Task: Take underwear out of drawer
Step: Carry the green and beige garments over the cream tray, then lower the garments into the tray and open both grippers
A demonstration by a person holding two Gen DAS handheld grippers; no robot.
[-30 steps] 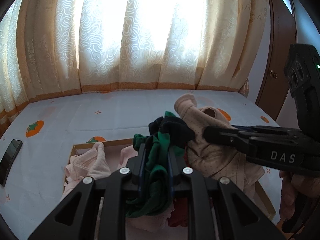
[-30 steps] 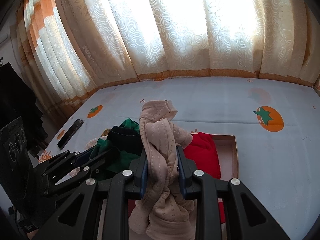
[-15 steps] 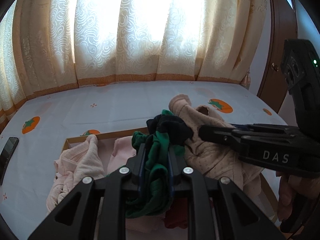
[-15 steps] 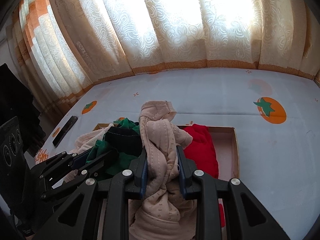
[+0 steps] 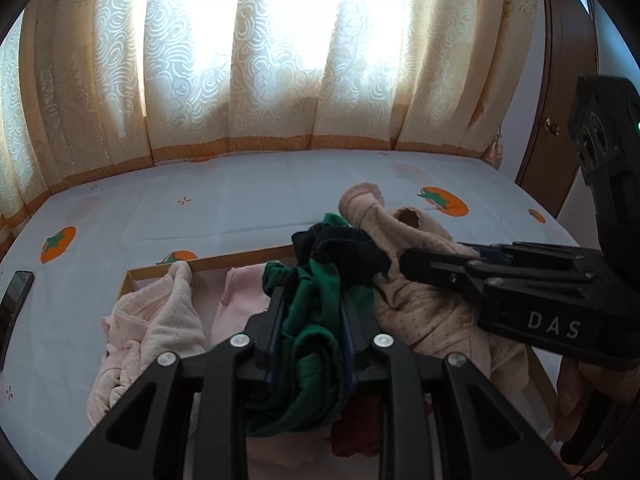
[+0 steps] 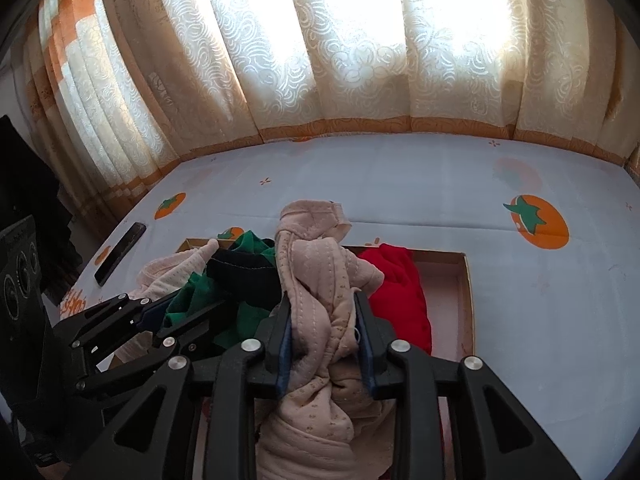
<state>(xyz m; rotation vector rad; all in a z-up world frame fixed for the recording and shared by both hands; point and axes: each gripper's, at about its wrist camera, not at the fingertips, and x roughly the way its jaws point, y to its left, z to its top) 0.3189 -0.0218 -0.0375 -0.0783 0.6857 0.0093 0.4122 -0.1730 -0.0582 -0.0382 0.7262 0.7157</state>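
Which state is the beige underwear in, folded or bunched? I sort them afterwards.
Bunched: the beige underwear hangs twisted and crumpled between the right gripper pads, whose jaws are opening.

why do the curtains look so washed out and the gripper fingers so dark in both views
Left wrist view: backlit sheer patterned curtains blow out white, leaving the black left gripper nearly silhouetted. Right wrist view: same glare, black right gripper dark; fisheye bends the white persimmon-print bedsheet edge.

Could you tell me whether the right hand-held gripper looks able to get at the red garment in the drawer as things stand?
Probably not yet: the right hand-held gripper has the beige underwear between its opening jaws, though the red garment lies uncovered just beside it.
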